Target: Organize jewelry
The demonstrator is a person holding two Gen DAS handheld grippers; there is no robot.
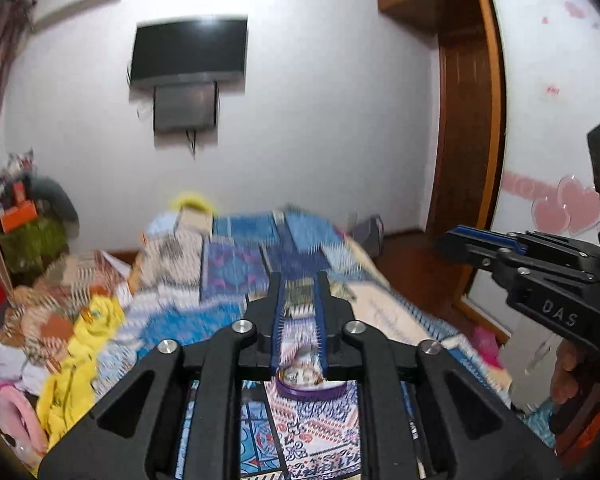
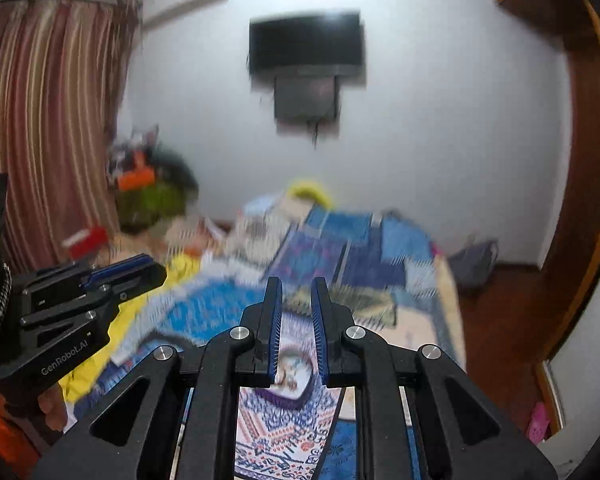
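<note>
A small purple-rimmed dish [image 1: 309, 380] holding jewelry lies on the patterned bedspread [image 1: 228, 264], low between my left gripper's fingers. It also shows in the right wrist view [image 2: 290, 376] as a shallow dish with pieces inside, too blurred to name. My left gripper [image 1: 299, 280] is held above the bed, jaws parted with a gap, nothing between them. My right gripper [image 2: 296, 284] is likewise open and empty above the bed. Each gripper shows in the other's view: the right one [image 1: 444, 238] at right, the left one [image 2: 156, 270] at left.
A bed with a blue patchwork spread [image 2: 340, 248] fills the middle. Piled clothes and a yellow cloth [image 1: 84, 332] lie at left. A wall TV [image 1: 190, 50] hangs ahead. A wooden wardrobe [image 1: 468, 160] stands right; striped curtains [image 2: 52, 120] hang left.
</note>
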